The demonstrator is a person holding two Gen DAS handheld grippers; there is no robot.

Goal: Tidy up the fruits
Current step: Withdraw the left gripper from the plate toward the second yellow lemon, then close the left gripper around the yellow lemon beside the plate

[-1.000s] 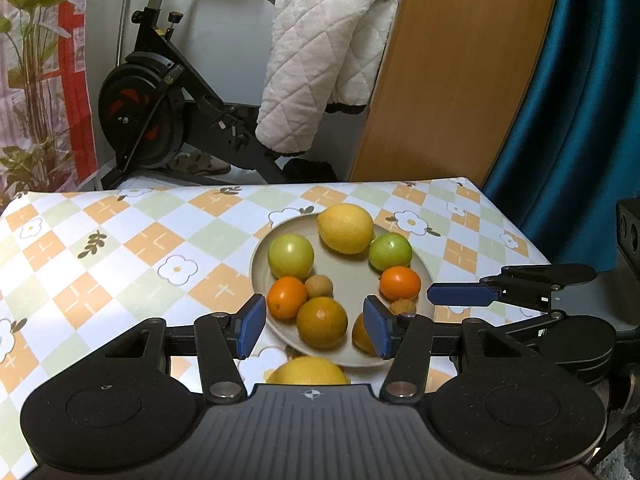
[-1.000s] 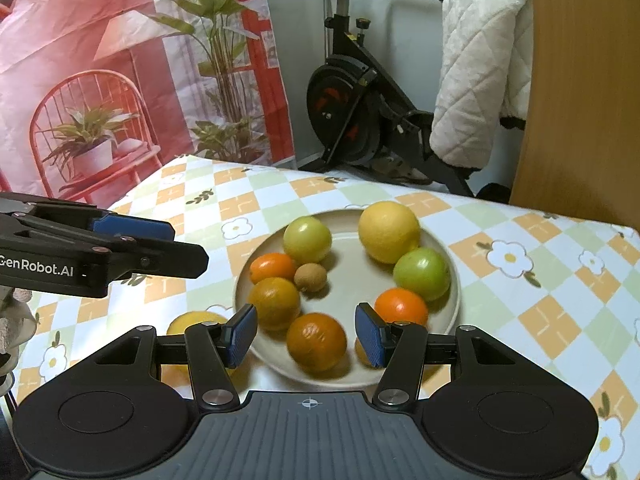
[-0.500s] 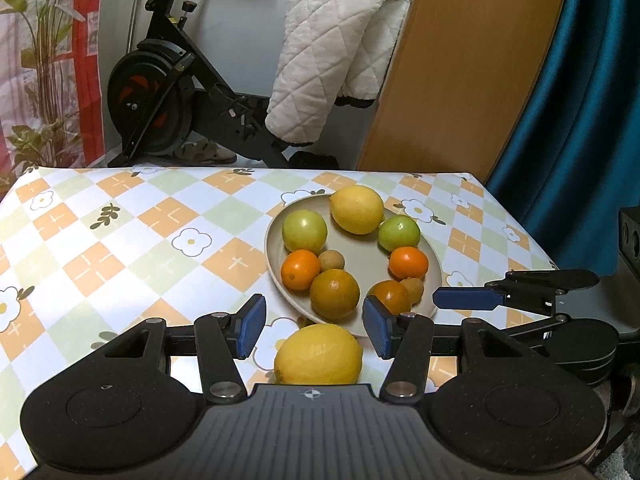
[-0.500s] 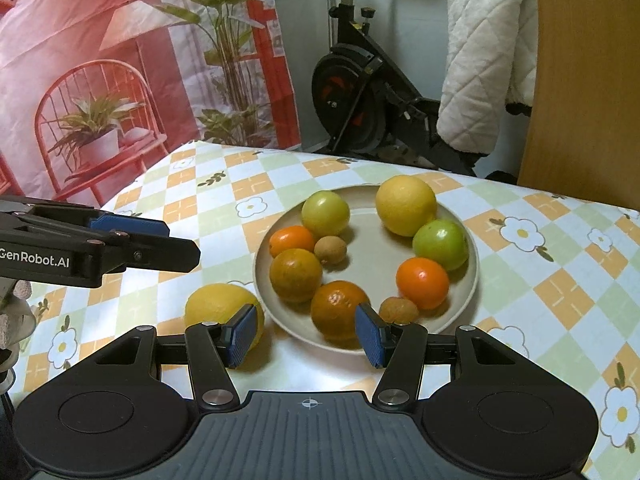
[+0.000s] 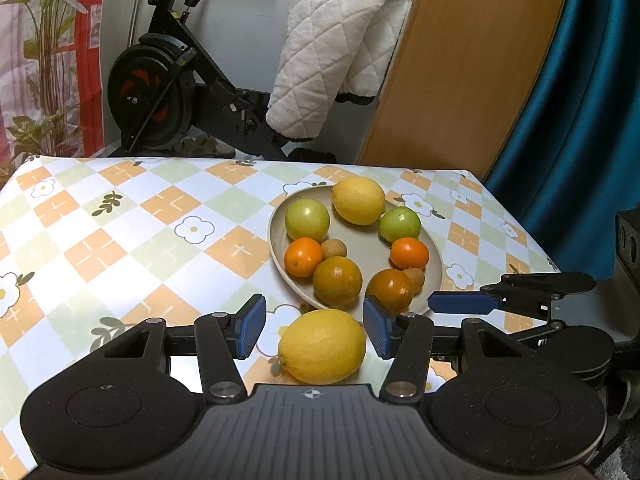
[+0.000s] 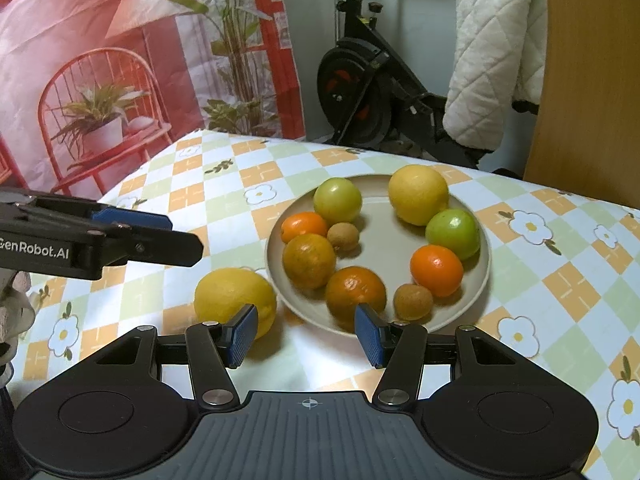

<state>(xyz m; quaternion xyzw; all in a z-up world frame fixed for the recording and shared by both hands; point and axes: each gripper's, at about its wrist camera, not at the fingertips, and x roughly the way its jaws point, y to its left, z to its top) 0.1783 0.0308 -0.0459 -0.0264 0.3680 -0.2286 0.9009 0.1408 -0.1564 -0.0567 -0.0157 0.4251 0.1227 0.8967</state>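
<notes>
A big table (image 5: 120, 240) with a checked cloth holds a plate (image 6: 476, 280) full of fruit. One lemon (image 5: 322, 346) sits on the cloth just beside the plate, between the wide-open fingers of the left gripper (image 5: 314, 326). The right gripper (image 6: 304, 334) is open too and holds nothing.

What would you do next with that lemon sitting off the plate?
Probably ease the open left gripper forward and close on the loose lemon: it lies on the tablecloth between the fingers, beside the plate holding the other fruit.
</notes>
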